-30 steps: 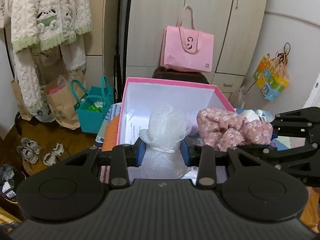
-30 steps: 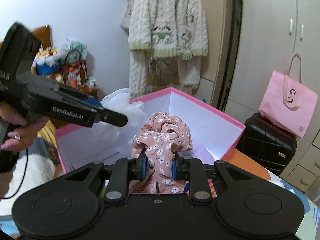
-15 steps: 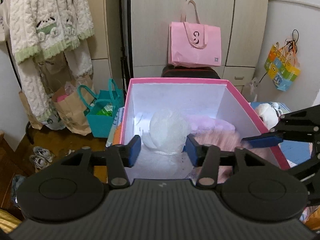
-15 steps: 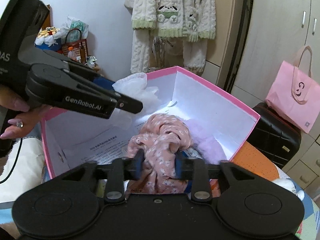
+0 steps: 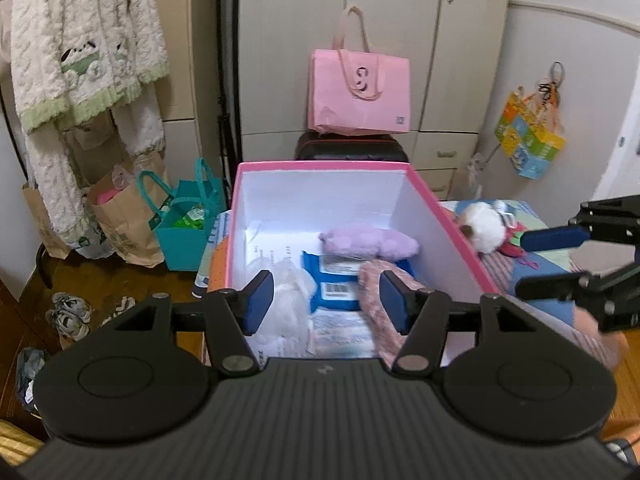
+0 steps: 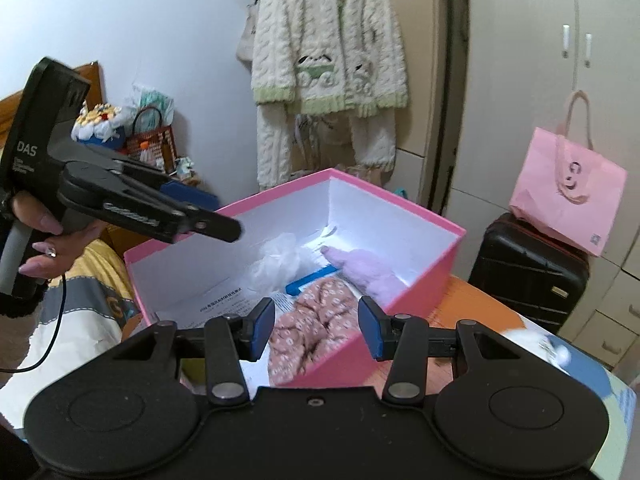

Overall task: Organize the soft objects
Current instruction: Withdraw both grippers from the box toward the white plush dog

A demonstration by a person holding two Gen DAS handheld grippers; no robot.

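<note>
A pink box (image 5: 320,166) with white inner walls stands in front of both grippers. A white mesh puff (image 5: 290,300) lies inside it at the left. A pink floral cloth (image 5: 378,280) lies at the right, blurred. A purple plush (image 5: 368,242) and a blue packet (image 5: 340,278) are behind them. My left gripper (image 5: 326,302) hangs over the box's near edge, jaws opening, pads touching nothing. My right gripper (image 6: 316,328) is also opening; the floral cloth (image 6: 312,328) shows below its gap, free of the pads. The mesh puff (image 6: 280,260) and the left gripper (image 6: 200,216) appear in the right wrist view.
A pink tote bag (image 5: 360,92) sits on a black suitcase (image 5: 352,152) behind the box. A teal bag (image 5: 184,224) and paper bags stand on the floor at left, with shoes (image 5: 68,312) nearby. A white plush toy (image 5: 484,226) lies right of the box. A fleece robe (image 6: 328,64) hangs on the wall.
Both grippers went from shut to open. The white mesh puff and the floral cloth left the jaws and dropped into the pink box. Both grippers drew back from it.
</note>
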